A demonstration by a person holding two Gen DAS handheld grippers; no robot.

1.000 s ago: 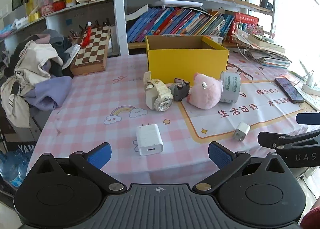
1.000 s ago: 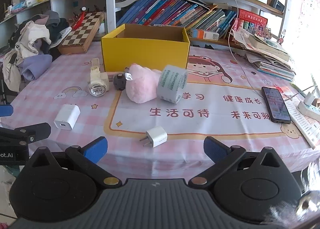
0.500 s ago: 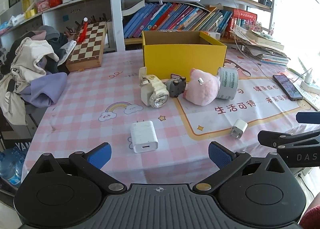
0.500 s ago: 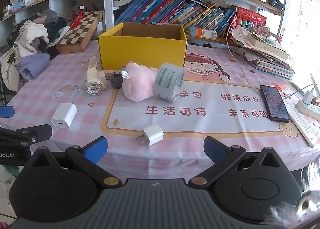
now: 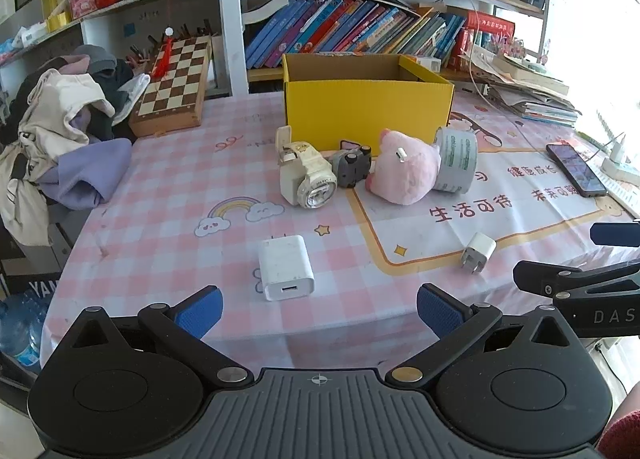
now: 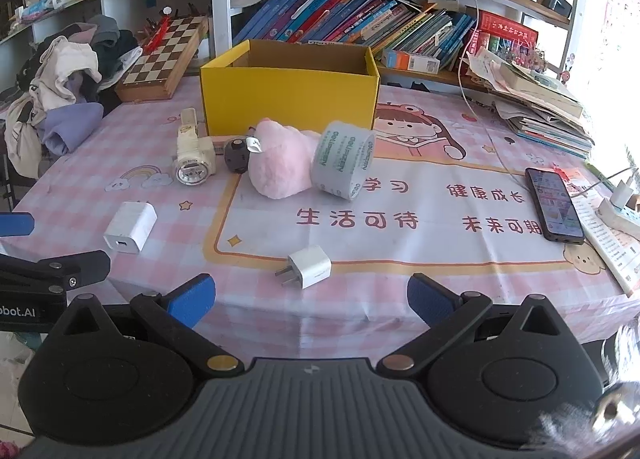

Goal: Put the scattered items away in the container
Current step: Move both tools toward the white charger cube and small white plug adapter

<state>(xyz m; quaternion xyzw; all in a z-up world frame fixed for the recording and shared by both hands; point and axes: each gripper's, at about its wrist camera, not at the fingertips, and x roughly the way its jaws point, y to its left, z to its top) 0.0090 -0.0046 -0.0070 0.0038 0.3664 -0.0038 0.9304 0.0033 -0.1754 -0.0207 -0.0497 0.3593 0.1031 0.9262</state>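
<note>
The left hand-held gripper (image 5: 319,309) sits at the bottom of its frame with its blue fingers spread wide and nothing between them. Just ahead of it, slightly left of the frame's centre line, lies the big charger (image 5: 285,267) flat on the surface (image 5: 168,195), its long axis running away from the camera, port end toward the fingers and prongs pointing at the box (image 5: 368,107) in the upper middle. The gap between the fingers already lines up across the charger's short sides.

The right hand-held gripper (image 6: 311,295) is likewise spread and empty. Directly ahead, near frame centre, is the small plug (image 6: 310,266), lying askew with its prongs pointing lower left.

So each arm has its own nearest item: left for the big charger, right for the small plug. Farther out, close in front of the box, stand the watch (image 5: 306,179), a small grey toy (image 5: 352,167), the pink plush (image 5: 402,173) and the tape roll (image 5: 456,165), side by side.
</note>
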